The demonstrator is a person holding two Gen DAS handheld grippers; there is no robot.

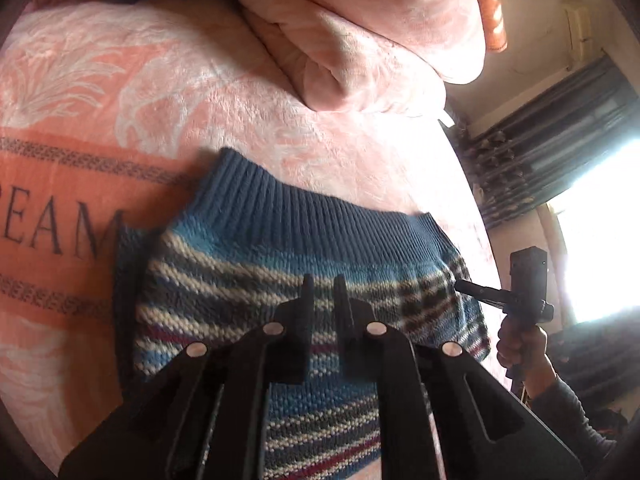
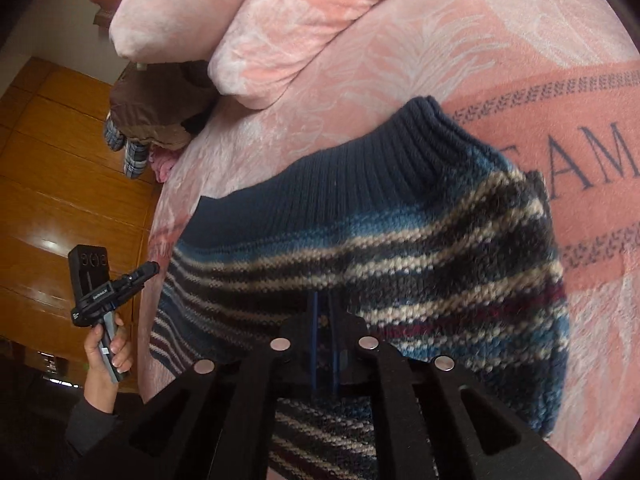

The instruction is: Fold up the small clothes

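A small striped knit sweater point(image 1: 280, 248) with a ribbed dark-blue band lies on a pink blanket point(image 1: 120, 80); in the right wrist view the sweater point(image 2: 400, 220) fills the middle. My left gripper point(image 1: 323, 292) hovers over the stripes, its jaws a narrow gap apart with knit showing between them. From the right wrist view the left gripper point(image 2: 150, 270) sits just off the sweater's left edge. My right gripper point(image 2: 325, 308) has its jaws pressed close on the knit. Seen from the left, the right gripper point(image 1: 460, 286) touches the sweater's right edge.
A folded pink duvet point(image 1: 360, 32) is piled at the back of the bed. Brown and plaid clothes point(image 2: 152, 120) lie at the bed's far corner beside a wooden wardrobe point(image 2: 60, 180). Dark curtains point(image 1: 540, 140) and a bright window are on the right. A hand point(image 2: 104, 352) holds each gripper.
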